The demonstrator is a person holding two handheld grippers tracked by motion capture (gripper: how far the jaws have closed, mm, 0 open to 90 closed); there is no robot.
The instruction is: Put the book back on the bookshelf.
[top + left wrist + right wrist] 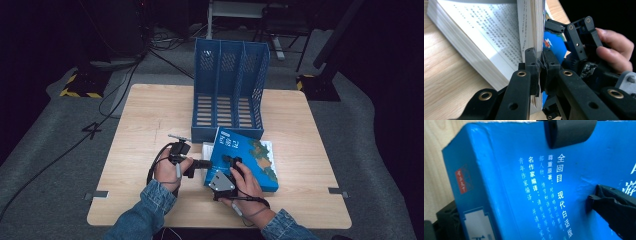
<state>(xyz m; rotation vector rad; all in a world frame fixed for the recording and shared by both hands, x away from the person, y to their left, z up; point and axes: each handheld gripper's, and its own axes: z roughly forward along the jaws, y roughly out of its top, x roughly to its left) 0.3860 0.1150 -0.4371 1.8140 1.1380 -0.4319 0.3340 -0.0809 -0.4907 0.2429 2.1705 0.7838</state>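
Pinching book (537,30) pages between left gripper (540,66) fingers, clamped tight

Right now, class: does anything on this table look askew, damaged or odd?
The blue book lies partly open, not flat: the left gripper pinches its cover and some pages, lifted off the printed pages below. Its spine corner looks slightly worn. The blue file rack stands upright.

Grey carpet (45,135), dark room, wooden table (150,110)
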